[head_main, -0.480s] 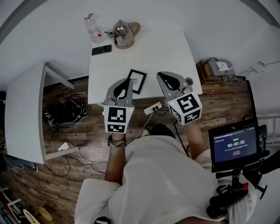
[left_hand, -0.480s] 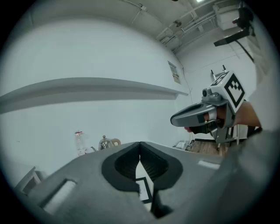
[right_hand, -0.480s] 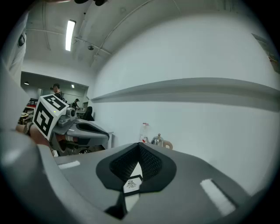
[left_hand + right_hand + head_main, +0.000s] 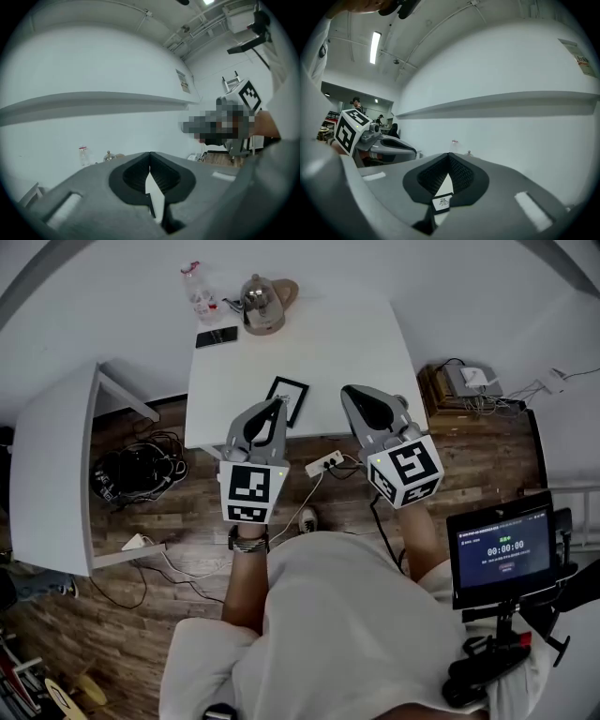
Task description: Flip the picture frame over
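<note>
The picture frame (image 4: pixel 289 396) lies flat on the white counter (image 4: pixel 356 343), close to its near edge and a little left of the middle. It has a black border, and its white face with a small dark drawing is turned up.

The left tool (image 4: pixel 277 407) is held over the near edge of the counter. In the head view its tip overlaps the frame's near left side, but whether it touches the frame cannot be told. In the left gripper view, this tool's (image 4: pixel 150 154) two jaws meet at the tips with nothing between them.

The right tool (image 4: pixel 351 393) hangs over the counter's near edge, to the right of the frame and apart from it. Its jaws are also pressed together and empty. In the right gripper view, the frame (image 4: pixel 441 202) shows through the small gap behind the joined tips (image 4: pixel 449 154), lying on the counter beyond them.

At the far left of the counter are a dark phone (image 4: pixel 217 337), a metal kettle (image 4: pixel 257 302) and a clear bottle (image 4: pixel 198 293) with a red cap. A white power strip (image 4: pixel 324 463) lies on the wooden floor (image 4: pixel 469 456) just below the counter's near edge, between the two tools. A screen (image 4: pixel 503 549) on a stand sits near right of the person.
</note>
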Demonstrator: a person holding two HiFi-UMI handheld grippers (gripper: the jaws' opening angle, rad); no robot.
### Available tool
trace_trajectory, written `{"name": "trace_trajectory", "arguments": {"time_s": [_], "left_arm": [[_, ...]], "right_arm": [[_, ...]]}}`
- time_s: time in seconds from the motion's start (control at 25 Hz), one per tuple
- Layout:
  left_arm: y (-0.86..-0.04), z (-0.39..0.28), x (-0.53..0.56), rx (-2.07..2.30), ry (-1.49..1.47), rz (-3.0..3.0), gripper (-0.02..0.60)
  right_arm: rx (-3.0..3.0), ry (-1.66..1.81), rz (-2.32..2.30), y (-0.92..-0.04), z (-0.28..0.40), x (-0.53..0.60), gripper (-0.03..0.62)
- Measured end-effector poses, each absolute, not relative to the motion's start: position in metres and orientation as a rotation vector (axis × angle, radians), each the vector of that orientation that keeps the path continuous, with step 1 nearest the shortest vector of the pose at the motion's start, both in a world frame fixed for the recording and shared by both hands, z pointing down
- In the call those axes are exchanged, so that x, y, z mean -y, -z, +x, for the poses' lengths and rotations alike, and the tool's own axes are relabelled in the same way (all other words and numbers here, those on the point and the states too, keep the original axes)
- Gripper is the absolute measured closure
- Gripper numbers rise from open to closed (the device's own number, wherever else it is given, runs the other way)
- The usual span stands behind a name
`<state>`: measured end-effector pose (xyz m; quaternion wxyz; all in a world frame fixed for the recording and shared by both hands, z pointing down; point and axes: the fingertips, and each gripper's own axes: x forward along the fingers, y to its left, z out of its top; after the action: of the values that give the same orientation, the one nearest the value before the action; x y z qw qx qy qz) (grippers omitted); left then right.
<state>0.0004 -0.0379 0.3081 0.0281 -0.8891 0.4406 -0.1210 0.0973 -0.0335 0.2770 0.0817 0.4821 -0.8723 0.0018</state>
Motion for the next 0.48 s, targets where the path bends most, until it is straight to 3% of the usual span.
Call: {"name": "trace_trajectory", "arguments": {"time_s": [0.48], "left_arm": [[-0.272, 0.036, -0.079, -1.426, 0.371, -2.664, 0.577]], "right_arm": [[2.649, 0.038, 1.408, -0.246, 0.145, -0.086, 0.591]]}}
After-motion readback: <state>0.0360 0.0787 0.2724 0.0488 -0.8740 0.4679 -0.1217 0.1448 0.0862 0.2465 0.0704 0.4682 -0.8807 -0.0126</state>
